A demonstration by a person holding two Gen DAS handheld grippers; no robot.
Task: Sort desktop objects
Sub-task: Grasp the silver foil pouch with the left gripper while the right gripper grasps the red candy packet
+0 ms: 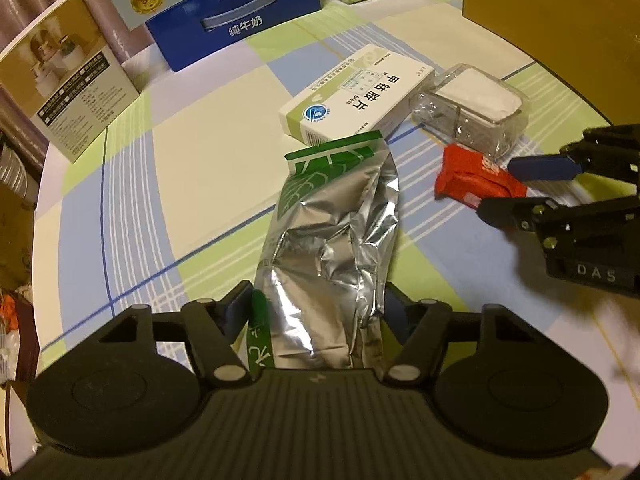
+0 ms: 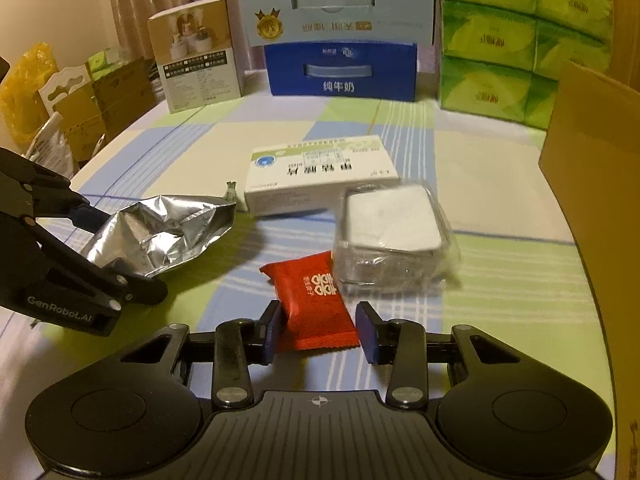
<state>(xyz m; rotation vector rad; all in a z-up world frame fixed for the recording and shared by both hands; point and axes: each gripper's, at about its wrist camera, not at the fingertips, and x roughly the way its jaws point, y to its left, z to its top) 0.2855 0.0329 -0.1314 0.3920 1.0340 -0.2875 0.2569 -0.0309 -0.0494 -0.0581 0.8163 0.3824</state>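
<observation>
Crumpled foil pouch (image 1: 336,240) is lying between the fingers of the left claw (image 1: 316,312), its near end passing back under the claw's body. Both blue pads are sitting against the pouch's sides, so the left claw is standing at a middling width, closed on the pouch; the right wrist view is showing the same grip from the side, with the pouch's far end lifting off the checked tablecloth (image 1: 200,152).

Between the fingers of the right claw (image 2: 320,330) a red snack packet (image 2: 316,304) is lying flat. Its left edge is touching the left pad, while a gap is showing beside the right pad (image 2: 368,332); the claw is narrow but not yet pinching.

Just ahead of the red packet a clear plastic case (image 2: 390,236) is resting against its far corner, and beyond that a white medicine box (image 2: 320,176) is lying nearly touching the pouch's far tip.

Risks, as judged: the soft foil may be buckling under the pads and slipping out on lifting. The one-sided contact on the red packet may be pushing it sideways or into the clear case. Lifting the pouch may also be dragging its tip across the medicine box.
</observation>
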